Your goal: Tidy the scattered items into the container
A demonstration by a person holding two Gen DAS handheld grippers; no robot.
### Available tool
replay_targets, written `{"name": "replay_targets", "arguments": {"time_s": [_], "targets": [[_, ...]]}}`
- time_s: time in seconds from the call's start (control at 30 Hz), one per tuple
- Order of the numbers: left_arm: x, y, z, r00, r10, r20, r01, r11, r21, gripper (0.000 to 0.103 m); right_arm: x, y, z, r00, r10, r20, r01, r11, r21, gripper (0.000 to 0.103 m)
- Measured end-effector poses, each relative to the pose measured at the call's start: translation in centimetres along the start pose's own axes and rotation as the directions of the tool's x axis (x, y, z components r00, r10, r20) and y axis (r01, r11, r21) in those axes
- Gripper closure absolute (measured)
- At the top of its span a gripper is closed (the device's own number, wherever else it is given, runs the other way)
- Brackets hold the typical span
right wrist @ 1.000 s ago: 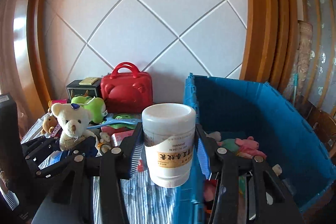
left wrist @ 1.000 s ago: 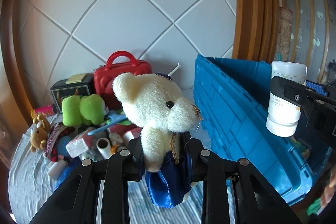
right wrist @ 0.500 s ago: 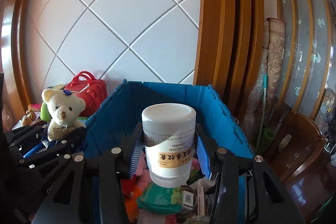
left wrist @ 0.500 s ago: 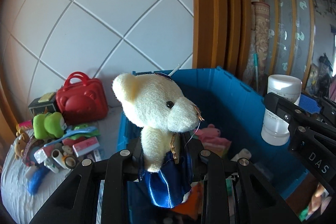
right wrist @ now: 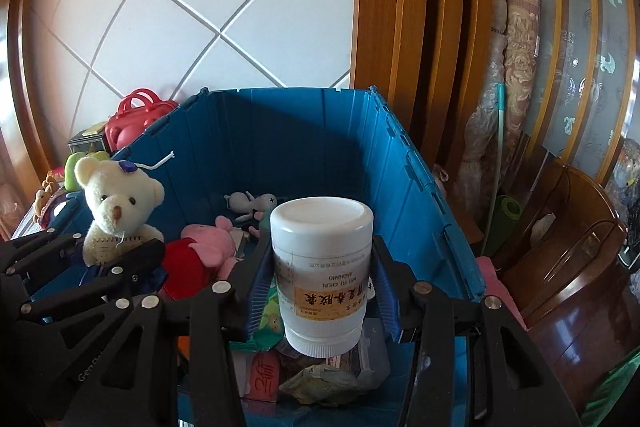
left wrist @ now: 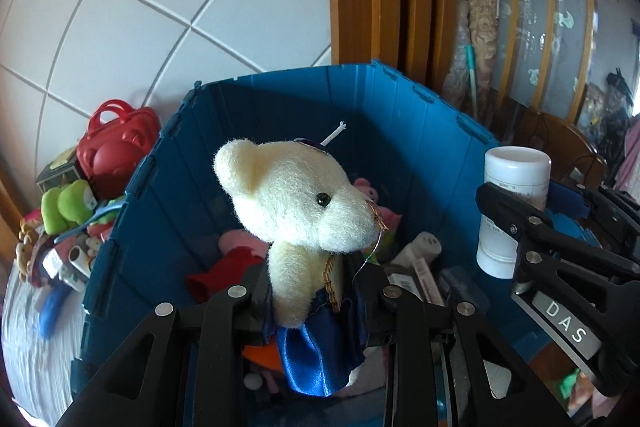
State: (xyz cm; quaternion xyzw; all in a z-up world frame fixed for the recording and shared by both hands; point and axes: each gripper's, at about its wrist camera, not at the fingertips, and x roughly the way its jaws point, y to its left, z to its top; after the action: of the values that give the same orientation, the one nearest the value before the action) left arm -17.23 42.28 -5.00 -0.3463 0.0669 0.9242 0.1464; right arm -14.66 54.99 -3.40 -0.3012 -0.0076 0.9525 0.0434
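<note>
Right wrist, white bottle point(right wrist: 322, 269) gripped above blue crate point(right wrist: 420, 163) (walls clear), teddy bear point(right wrist: 116, 207) leftward

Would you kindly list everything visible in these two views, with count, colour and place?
teddy bear: 1, cream, blue skirt, in left gripper over crate
bottle: 1, white, upside down in right gripper over crate
crate: 1, blue, centre
pig plush: 1, pink and red, inside crate
grey doll: 1, inside crate, far end
red case: 1, left of crate
green plush: 1, left pile
left gripper: black, shut
right gripper: black, shut
</note>
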Motion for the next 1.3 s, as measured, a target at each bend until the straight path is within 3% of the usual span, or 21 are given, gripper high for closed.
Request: {"name": "replay_targets", "arguments": {"time_s": [0.17,0.33,0.4,0.5,0.57,0.8,0.9,1.3], "targets": [[0.6,-0.5,-0.6,1.0,-0.002,-0.01,0.002,1.0,0.017,0.063,0.3,-0.5,-0.6,1.0,-0.015,-0.017,0.015,1.0,0.009,0.057],[0.5,-0.6,-0.8,1.0,0.003,0.007,-0.003,1.0,0.018,0.045,-0.1,-1.0,-0.7,1.0,-0.025,-0.012,0.026,1.0,0.016,0.057],[0.4,-0.6,-0.8,1.0,0.006,0.014,-0.006,1.0,0.016,0.032,-0.3,-1.2,-0.6,0.999,-0.032,-0.007,0.033,0.999,0.018,0.057],[0.1,-0.5,-0.9,1.0,0.012,0.022,-0.012,1.0,0.012,0.028,-0.5,-1.5,-0.6,0.999,-0.043,-0.002,0.043,0.999,0.025,0.056],[0.0,-0.5,-1.0,1.0,0.015,0.022,-0.015,1.0,0.009,0.024,-0.8,-1.7,-0.5,0.999,-0.047,0.001,0.047,0.998,0.029,0.051],[-0.8,-0.3,-1.4,0.999,0.024,0.033,-0.024,1.0,0.002,0.022,-1.6,-2.0,-0.8,0.998,-0.054,0.015,0.053,0.998,0.038,0.045],[-1.3,-0.2,-1.6,0.999,0.027,0.043,-0.027,1.0,0.001,0.022,-1.8,-2.0,-0.9,0.998,-0.058,0.017,0.058,0.997,0.041,0.033],[-4.1,3.2,-2.5,0.994,0.061,0.09,-0.058,0.998,-0.04,0.022,-2.2,0.8,-0.3,0.999,-0.019,0.038,0.018,0.999,0.029,0.033]]}}
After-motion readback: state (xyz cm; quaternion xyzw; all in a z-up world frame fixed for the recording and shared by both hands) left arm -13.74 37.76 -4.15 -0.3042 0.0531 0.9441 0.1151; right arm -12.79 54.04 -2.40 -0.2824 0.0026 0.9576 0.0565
